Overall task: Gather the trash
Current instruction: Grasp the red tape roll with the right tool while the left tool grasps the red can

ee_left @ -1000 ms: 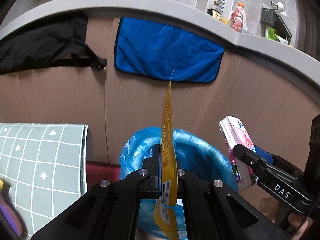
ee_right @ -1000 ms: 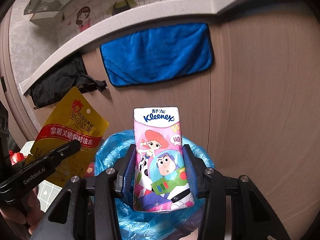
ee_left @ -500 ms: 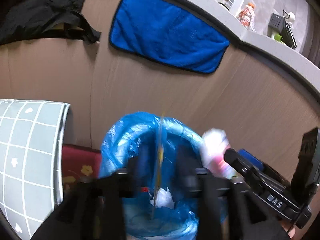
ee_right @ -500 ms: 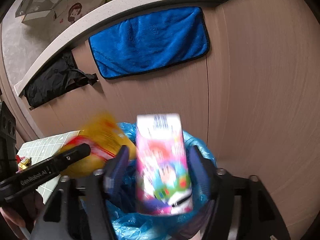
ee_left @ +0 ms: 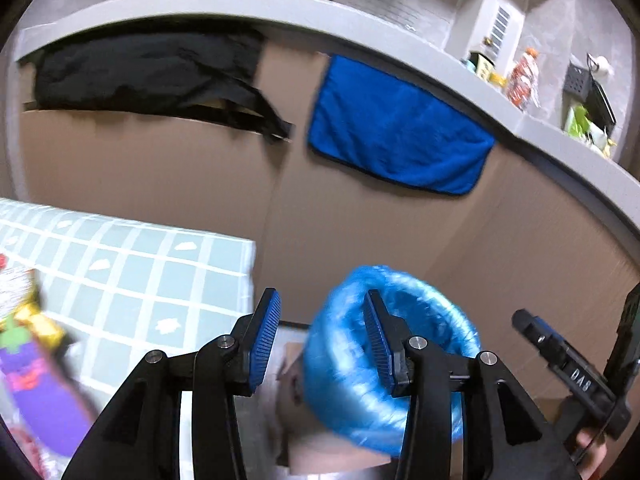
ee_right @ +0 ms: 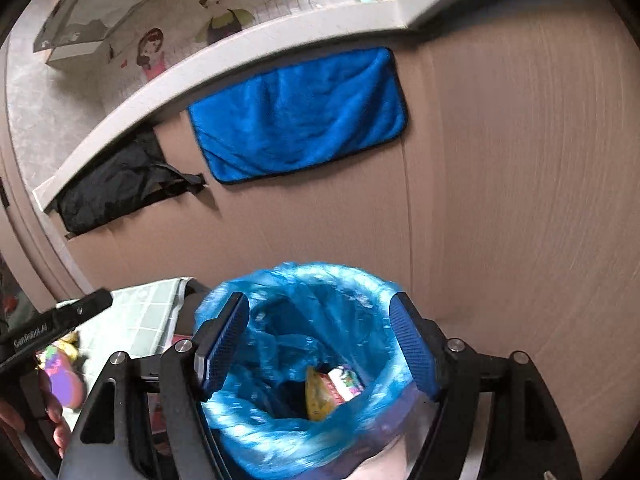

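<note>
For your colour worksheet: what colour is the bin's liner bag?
Bright blue; the liner bag shows best in the right wrist view.

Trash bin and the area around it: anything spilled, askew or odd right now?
Nothing stands out. The yellow packet and tissue pack lie inside the blue-lined bin, nothing hanging over its rim. Both the left gripper and the right gripper are open and empty. More wrappers wait on the checked mat.

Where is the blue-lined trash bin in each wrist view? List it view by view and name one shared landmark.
Left wrist: trash bin low, right of centre, behind the left gripper.
Right wrist: trash bin bottom centre, framed by the right gripper, wrappers inside.
Shared landmark: blue towel hanging on the wood panel.
</note>
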A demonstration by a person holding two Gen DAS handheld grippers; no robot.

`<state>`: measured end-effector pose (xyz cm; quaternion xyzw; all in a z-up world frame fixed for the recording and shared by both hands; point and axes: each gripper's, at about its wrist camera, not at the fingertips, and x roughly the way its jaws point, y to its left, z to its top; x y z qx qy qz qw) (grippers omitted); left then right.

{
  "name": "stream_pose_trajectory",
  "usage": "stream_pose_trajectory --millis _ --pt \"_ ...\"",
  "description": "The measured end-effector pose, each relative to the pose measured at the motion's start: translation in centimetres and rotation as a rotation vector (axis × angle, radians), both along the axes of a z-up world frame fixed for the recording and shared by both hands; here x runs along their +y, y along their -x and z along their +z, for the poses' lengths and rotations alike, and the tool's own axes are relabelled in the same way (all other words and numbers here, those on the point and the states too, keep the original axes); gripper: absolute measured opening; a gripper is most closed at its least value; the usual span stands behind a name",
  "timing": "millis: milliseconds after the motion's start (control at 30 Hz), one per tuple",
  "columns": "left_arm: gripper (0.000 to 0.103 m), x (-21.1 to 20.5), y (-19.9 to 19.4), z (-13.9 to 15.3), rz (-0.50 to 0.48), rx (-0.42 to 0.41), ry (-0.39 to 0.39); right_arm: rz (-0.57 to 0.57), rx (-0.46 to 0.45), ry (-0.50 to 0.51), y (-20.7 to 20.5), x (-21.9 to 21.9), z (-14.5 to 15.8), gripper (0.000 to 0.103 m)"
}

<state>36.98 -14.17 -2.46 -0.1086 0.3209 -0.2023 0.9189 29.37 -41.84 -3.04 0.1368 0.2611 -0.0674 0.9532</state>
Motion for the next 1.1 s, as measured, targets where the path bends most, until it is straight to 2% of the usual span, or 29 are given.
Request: stream_pose_trajectory --millis 133,300,467,633,767,867,967,1100 --pt "0.044 5.5 3.2 1.5 0.086 -0.059 -0.016 0.055 -0.041 0.0 1.0 3.3 1.6 0.07" --pt "0.044 12.4 6.1 2.1 0.167 -0.088 -0.07 0.204 -0.066 -0.016 1.4 9.9 2.7 0.07" --pt "0.044 21.0 8.5 1.3 0.308 -0.069 -0.152 0.385 -0.019 -0.003 0.6 18.1 2.0 0.07" --pt "0.044 29.4 11.3 -0.3 0.456 -0.034 -0.141 0.583 0.055 0.023 0.6 26.7 0.4 0.07" --pt "0.044 33.4 12.8 -1.9 0.53 -0.005 -0.116 0.706 0.109 0.041 1.0 32.3 -0.7 0.07" --pt "0.044 35.6 13.4 -3.0 0.562 0.016 -0.095 0.794 0.184 0.088 1.0 36.7 -2.6 0.07" --pt "0.045 37.1 13.7 -4.0 0.566 0.037 -0.073 0.836 0.245 0.144 0.8 40.0 -4.7 0.07" --pt "0.045 38.4 13.9 -5.1 0.569 0.066 -0.048 0.848 0.273 0.244 0.3 43.1 -6.7 0.07"
